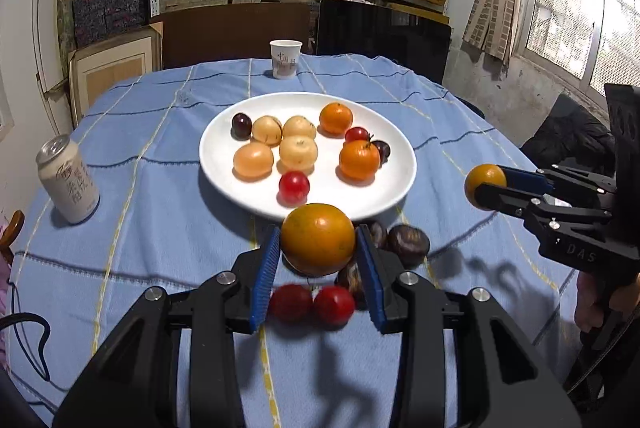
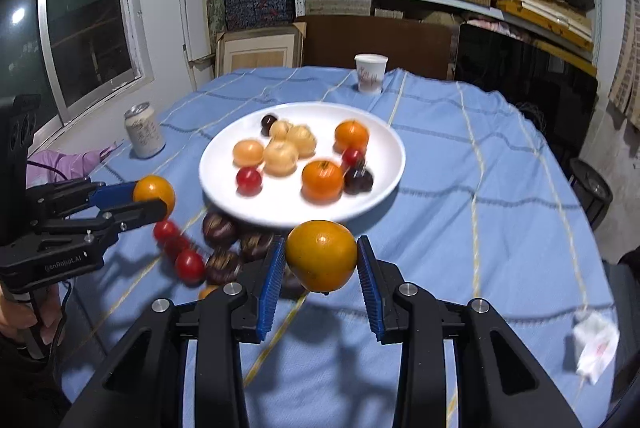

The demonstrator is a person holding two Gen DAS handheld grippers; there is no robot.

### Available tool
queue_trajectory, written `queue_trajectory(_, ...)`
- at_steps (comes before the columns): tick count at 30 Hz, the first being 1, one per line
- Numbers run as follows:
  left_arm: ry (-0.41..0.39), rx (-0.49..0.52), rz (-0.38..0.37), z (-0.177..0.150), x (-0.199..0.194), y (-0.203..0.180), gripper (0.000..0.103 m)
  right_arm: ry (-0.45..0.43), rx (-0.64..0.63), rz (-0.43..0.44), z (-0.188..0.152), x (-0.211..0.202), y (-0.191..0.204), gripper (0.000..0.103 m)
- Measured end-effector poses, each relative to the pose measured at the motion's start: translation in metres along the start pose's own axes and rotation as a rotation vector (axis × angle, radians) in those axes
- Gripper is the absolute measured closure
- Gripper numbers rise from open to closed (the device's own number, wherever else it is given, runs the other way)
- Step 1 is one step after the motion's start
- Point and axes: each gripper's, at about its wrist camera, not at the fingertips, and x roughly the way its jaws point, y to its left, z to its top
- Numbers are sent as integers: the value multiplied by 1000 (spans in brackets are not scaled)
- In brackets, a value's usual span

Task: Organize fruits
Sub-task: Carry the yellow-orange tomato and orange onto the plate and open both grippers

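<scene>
My left gripper [image 1: 318, 232] is shut on an orange [image 1: 318, 248], held above the blue cloth just short of the white plate [image 1: 380, 195]. My right gripper [image 2: 321, 244] is shut on a second orange [image 2: 321, 260], also lifted in front of the plate [image 2: 224, 187]. Each view shows the other gripper from the side: the right gripper [image 1: 486, 184] at the right and the left gripper [image 2: 154, 198] at the left, each with its orange. The plate holds two oranges, several pale yellow fruits, red tomatoes and dark fruits. Two red tomatoes [image 1: 312, 304] and dark round fruits [image 1: 408, 244] lie loose on the cloth.
A drink can [image 1: 68, 183] stands on the cloth at the left and a paper cup [image 1: 285, 59] behind the plate. A crumpled white wrapper [image 2: 594, 348] lies near the table's right edge. Shelves of boxes and a dark screen back the table. A hand [image 2: 24, 312] grips the left handle.
</scene>
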Motion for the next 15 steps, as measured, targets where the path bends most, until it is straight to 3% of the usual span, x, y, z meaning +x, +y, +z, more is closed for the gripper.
queue_trajectory(7,6,34,7,34,30,-8,65,-31,-25,-29,40,19,-12,66)
queue_trajectory(15,74,42,-7,54,81,-6,65,-36,-61,19,87,71,-17,66)
